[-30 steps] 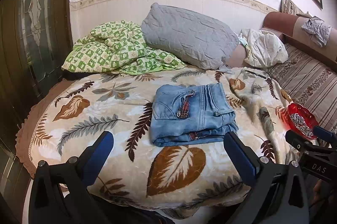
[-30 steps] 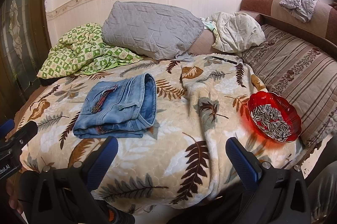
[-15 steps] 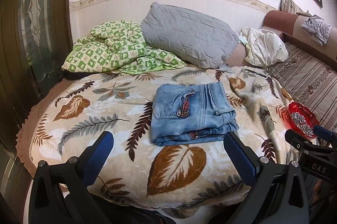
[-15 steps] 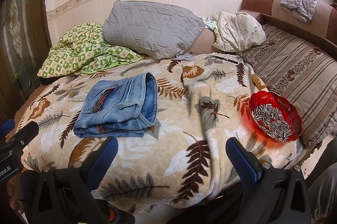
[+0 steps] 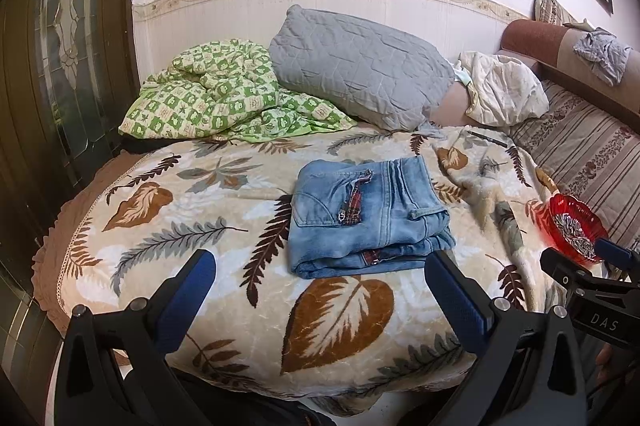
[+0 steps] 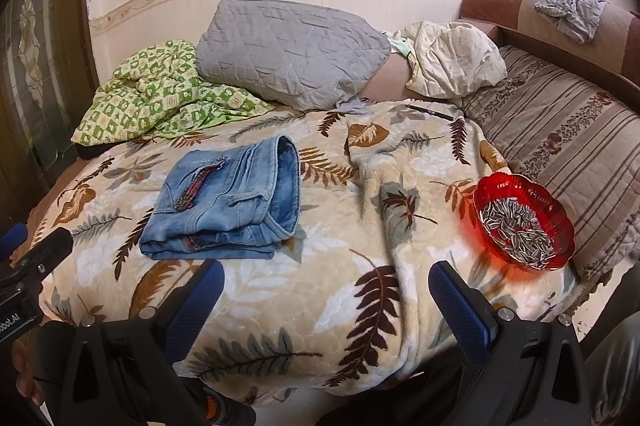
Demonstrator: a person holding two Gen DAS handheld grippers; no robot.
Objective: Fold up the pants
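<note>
Leaf-print blanket (image 5: 152, 209) covers the bed; the pants (image 5: 366, 216) lie mid-blanket, folded into a compact stack, well apart from the red bowl (image 6: 524, 222) of seeds. Left gripper (image 5: 320, 290) and right gripper (image 6: 326, 300) hover wide open, empty; folding looks finished, so best leave the stack alone. Readable: "DAS", "obot.AI".

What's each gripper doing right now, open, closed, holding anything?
Left gripper: open, holding nothing, short of the folded jeans.
Right gripper: open, holding nothing, over the leaf-print blanket.
</note>
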